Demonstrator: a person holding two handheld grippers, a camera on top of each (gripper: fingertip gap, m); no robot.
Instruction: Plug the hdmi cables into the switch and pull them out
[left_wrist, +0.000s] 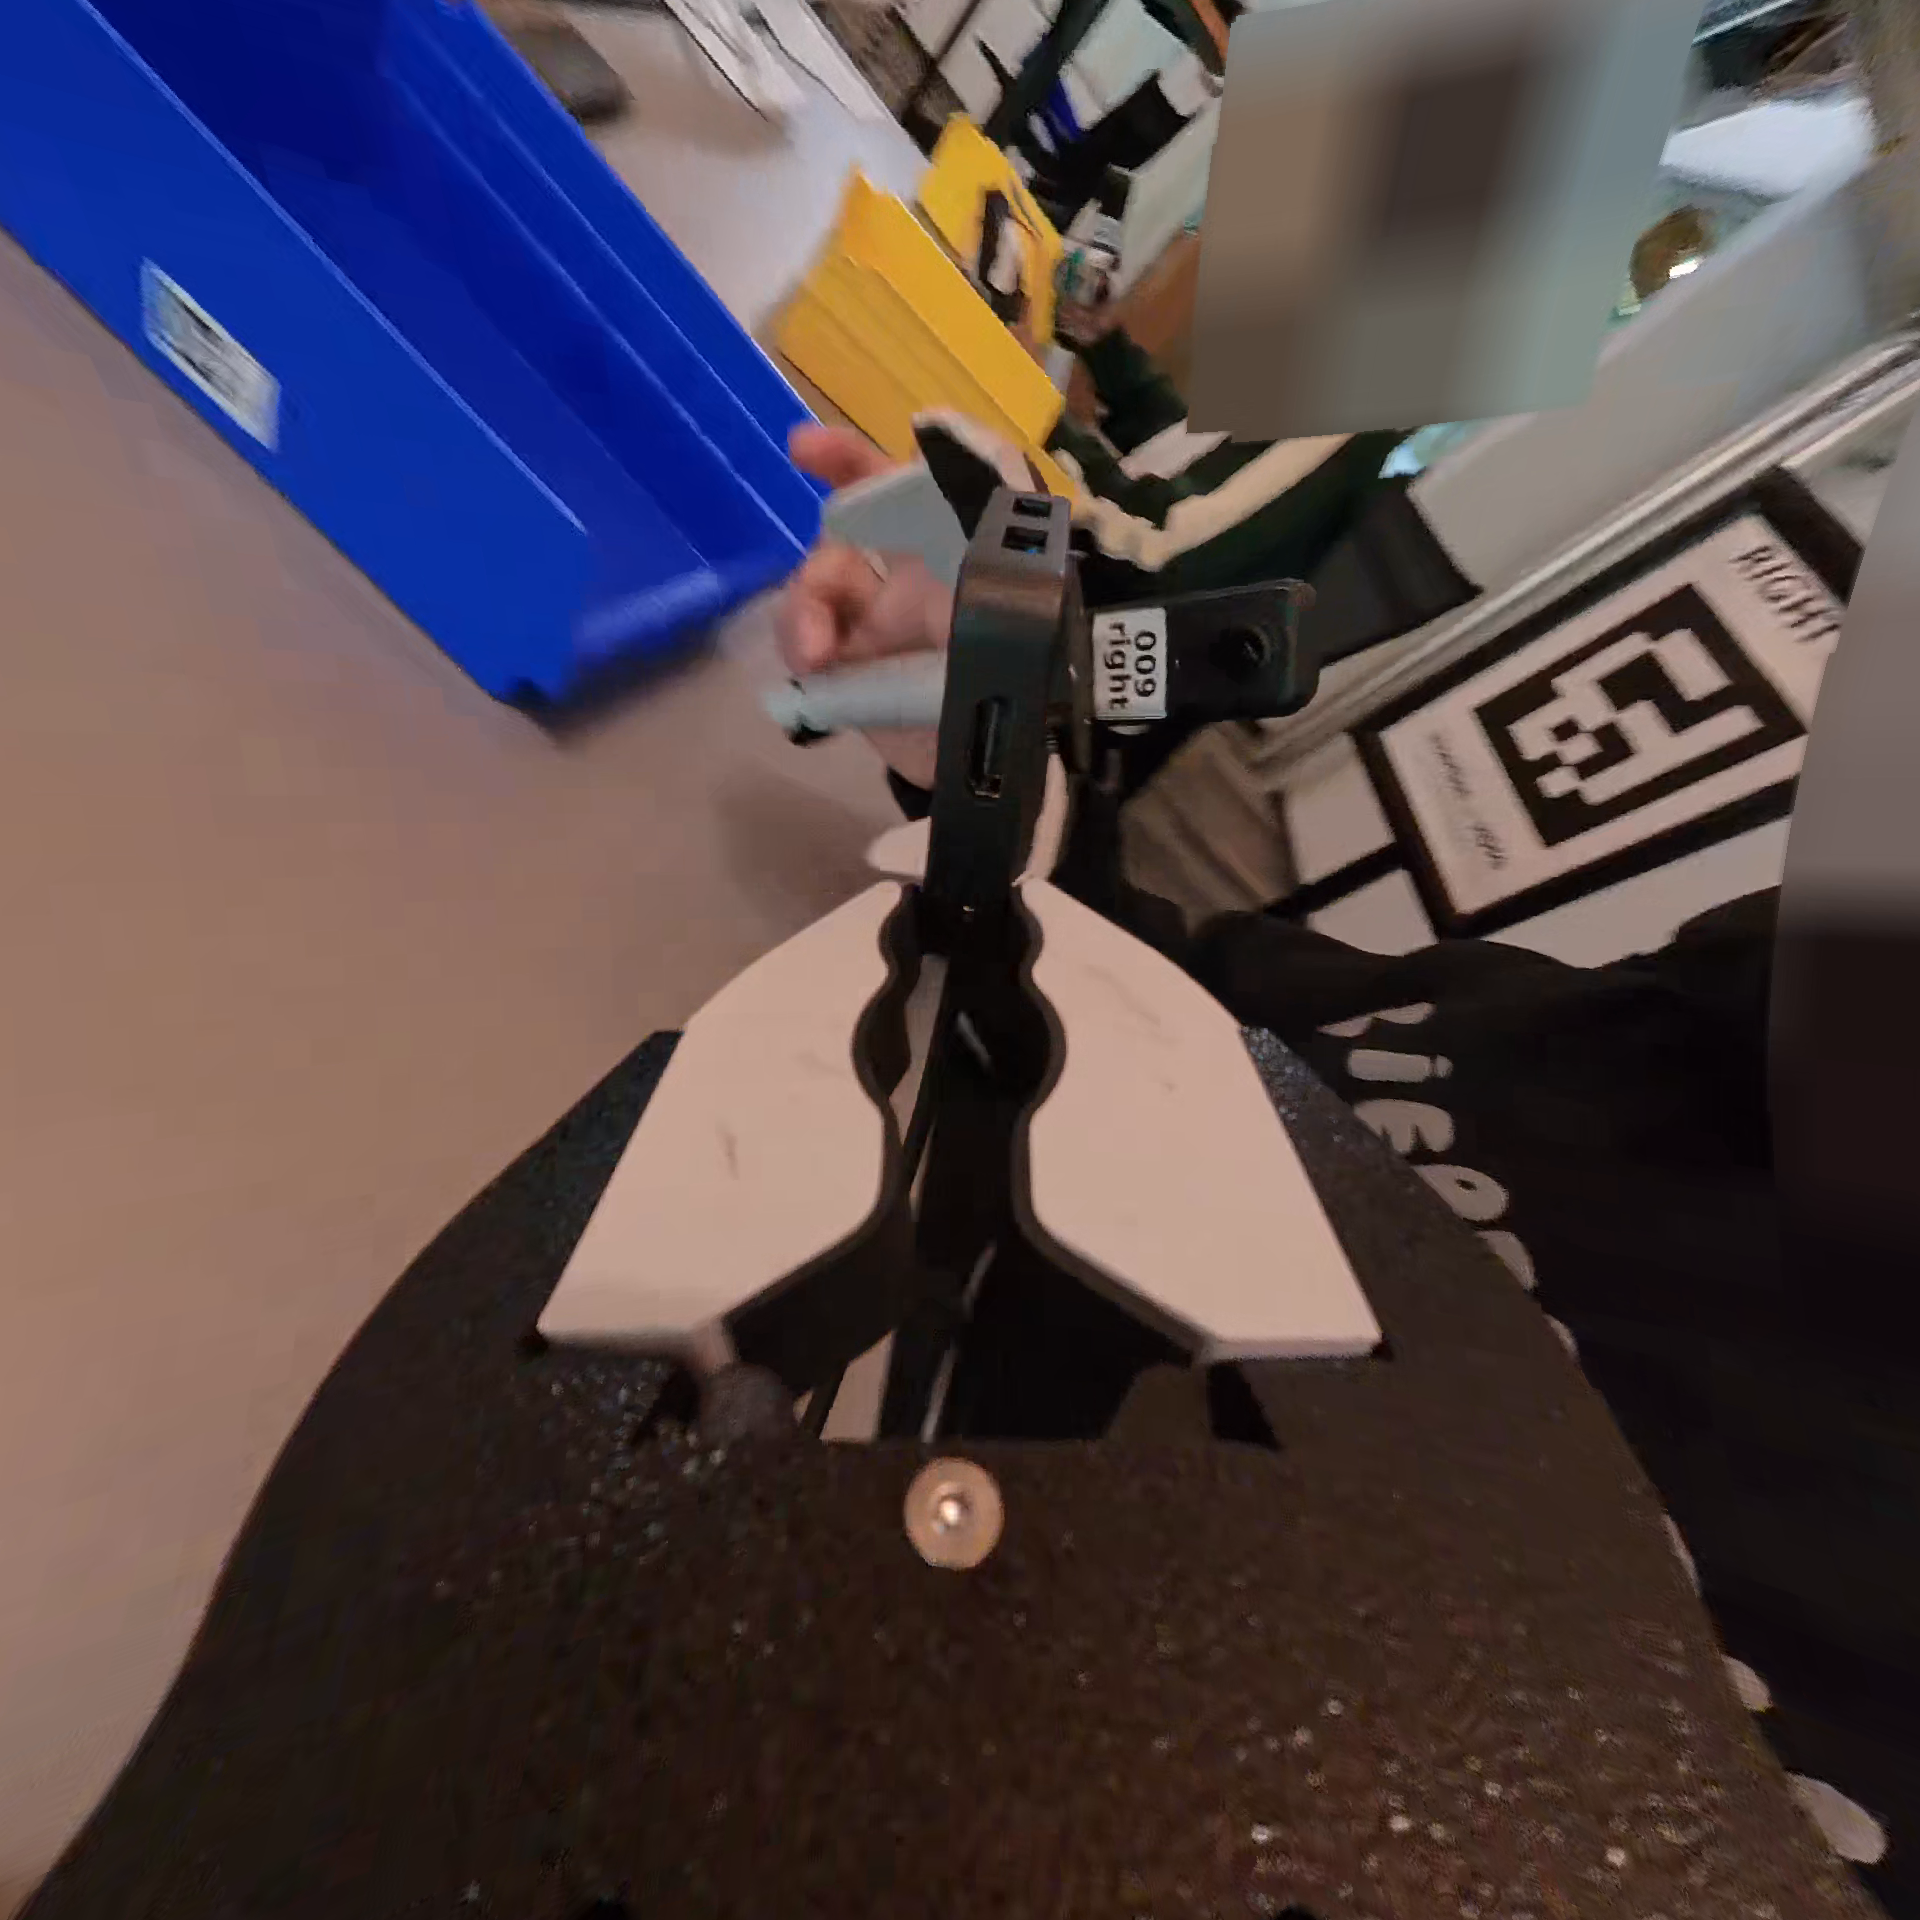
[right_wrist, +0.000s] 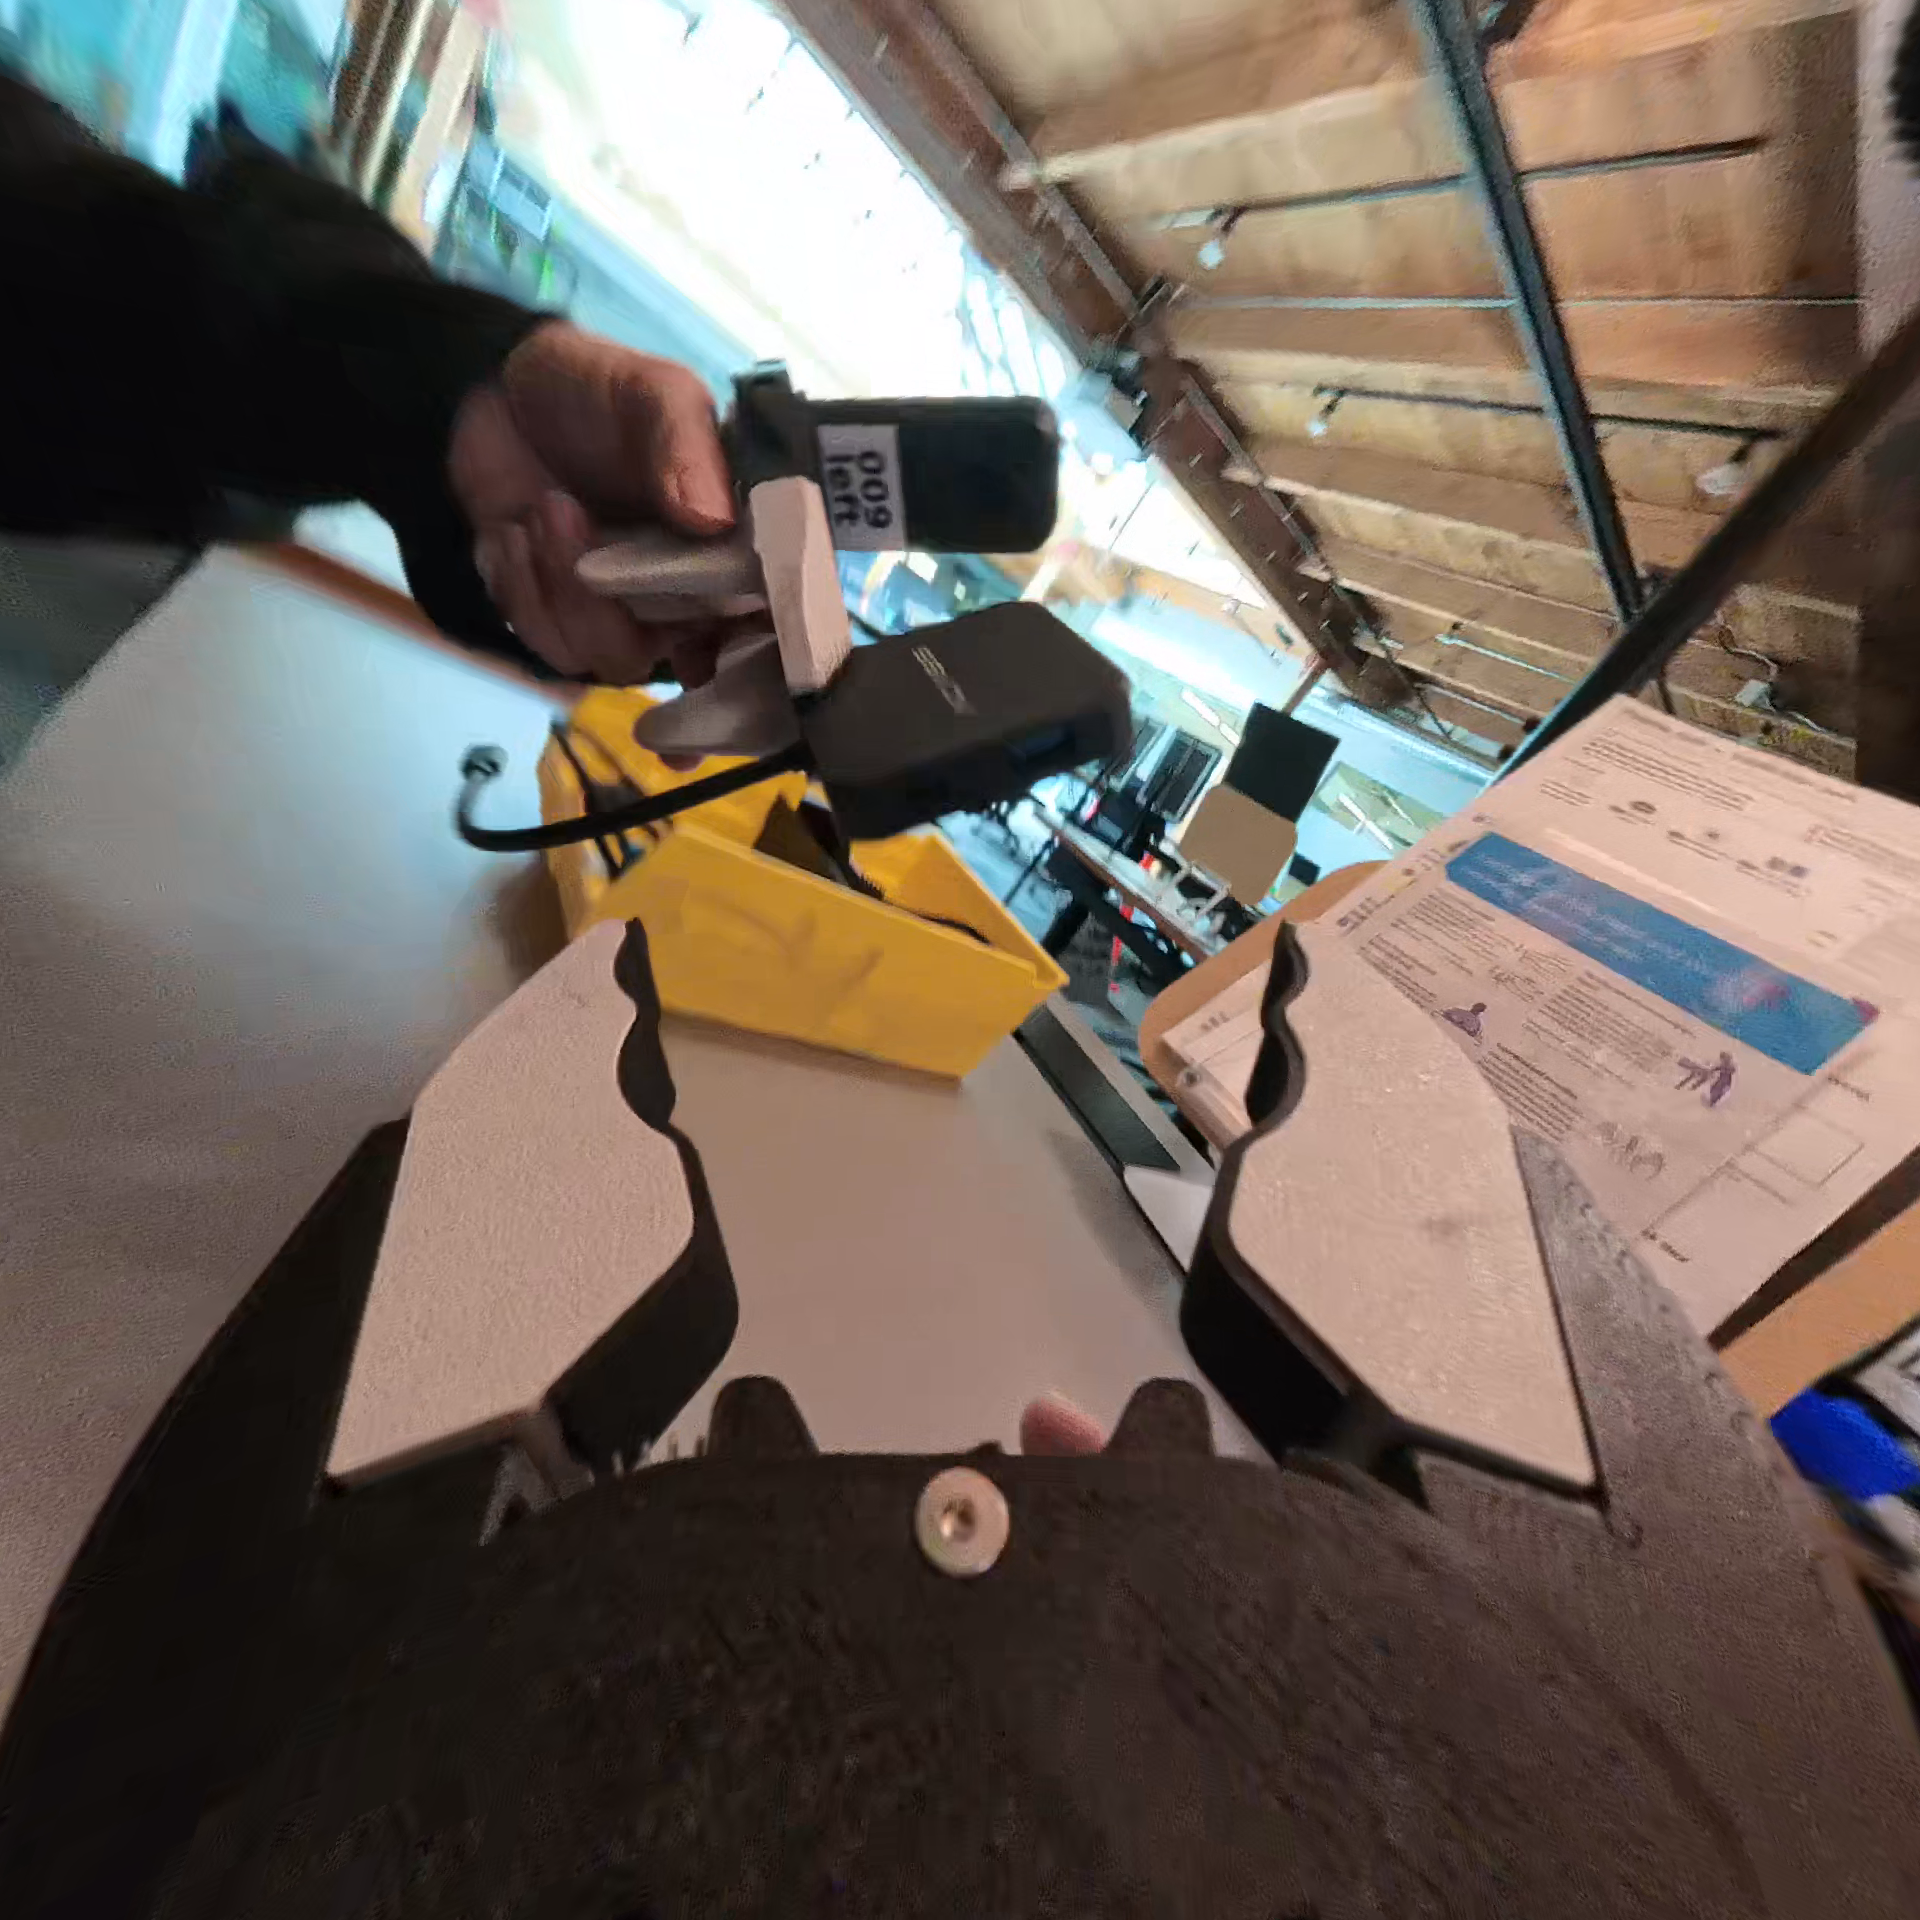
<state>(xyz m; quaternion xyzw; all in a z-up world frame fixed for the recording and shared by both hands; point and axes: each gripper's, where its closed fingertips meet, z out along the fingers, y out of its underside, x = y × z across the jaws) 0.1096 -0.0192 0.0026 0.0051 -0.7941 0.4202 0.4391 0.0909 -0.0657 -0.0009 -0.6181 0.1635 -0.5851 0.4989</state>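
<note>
My left gripper (left_wrist: 961, 906) is shut on the near end of a black switch box (left_wrist: 1000, 665) and holds it edge-on in the air above the table. A port (left_wrist: 987, 750) shows on its narrow side. The box's own black cable (left_wrist: 928, 1132) runs back between my fingers. In the right wrist view the left gripper (right_wrist: 805, 675) holds the same box (right_wrist: 971, 717) above a yellow bin (right_wrist: 831, 951), and the cable (right_wrist: 623, 816) hangs to a loose plug end (right_wrist: 483, 766). My right gripper (right_wrist: 958, 940) is open and empty, low over the table, short of the box. It also shows behind the box in the left wrist view (left_wrist: 1195, 655).
A blue bin (left_wrist: 416, 364) stands at the left on the tan table (left_wrist: 260, 987), the yellow bin (left_wrist: 914, 332) beyond it with dark cables inside. A printed sheet on a board (right_wrist: 1610, 987) stands at the right. A black-and-white marker plate (left_wrist: 1621, 748) is near the right gripper.
</note>
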